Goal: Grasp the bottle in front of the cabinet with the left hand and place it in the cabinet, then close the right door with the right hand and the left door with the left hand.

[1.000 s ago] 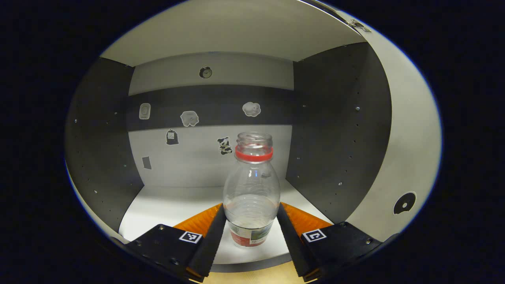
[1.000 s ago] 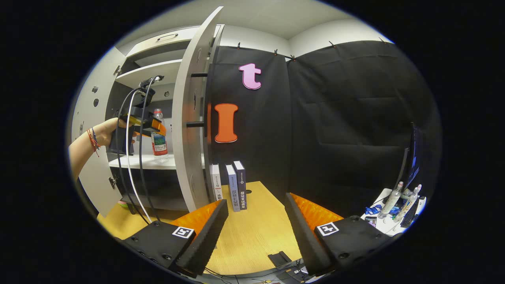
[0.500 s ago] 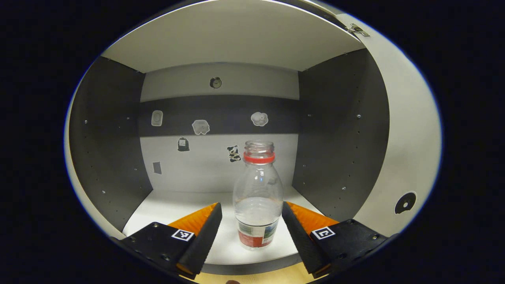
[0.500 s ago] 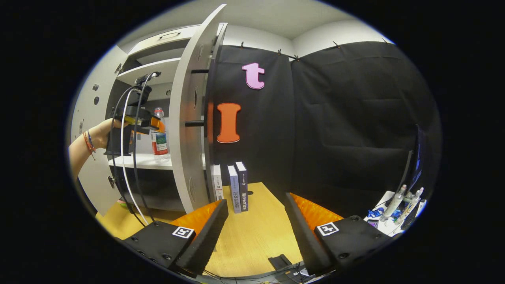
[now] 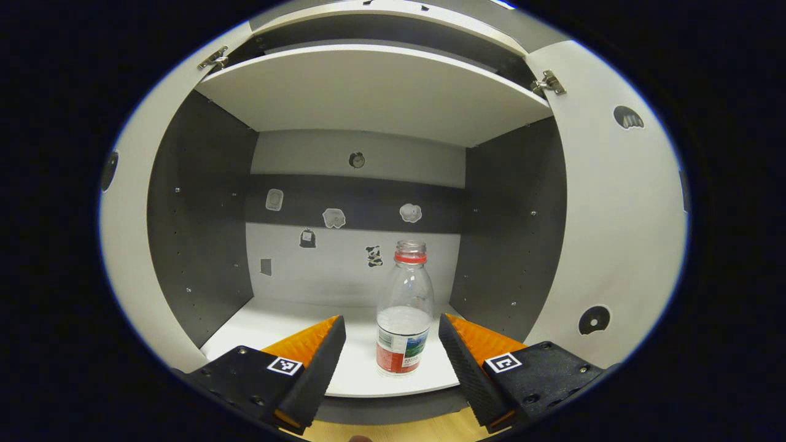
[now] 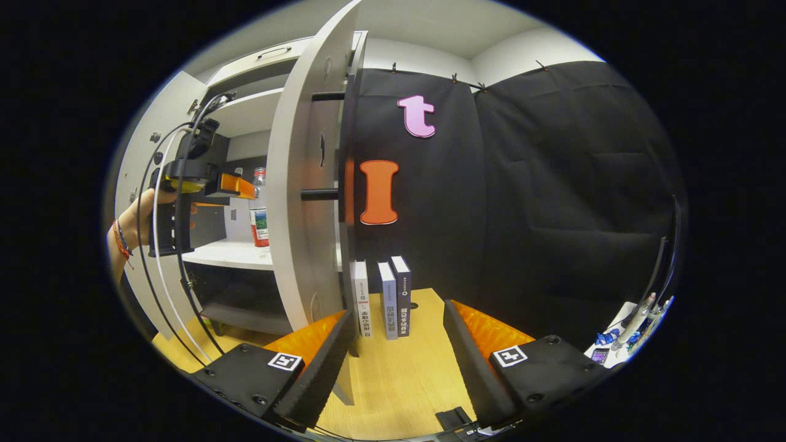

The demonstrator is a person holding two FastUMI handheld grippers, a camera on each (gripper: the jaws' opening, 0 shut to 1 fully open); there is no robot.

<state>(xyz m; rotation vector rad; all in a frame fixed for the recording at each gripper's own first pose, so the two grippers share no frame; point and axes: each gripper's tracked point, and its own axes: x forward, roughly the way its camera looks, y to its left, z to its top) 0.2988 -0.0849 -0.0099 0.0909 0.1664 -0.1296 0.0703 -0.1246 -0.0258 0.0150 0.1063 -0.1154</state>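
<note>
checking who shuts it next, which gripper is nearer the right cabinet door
Right. The right gripper sits open just beside the right door's lower edge, its left finger almost at it. The left gripper is open in front of the shelf, facing the bottle, farther away.

No text can be read. The clear plastic bottle with a red neck ring [image 5: 403, 313] carries a red, blue and green label too small to make out. The three upright books [image 6: 384, 299] on the wooden table [image 6: 393, 380] bear spine print too blurred to read.
</note>
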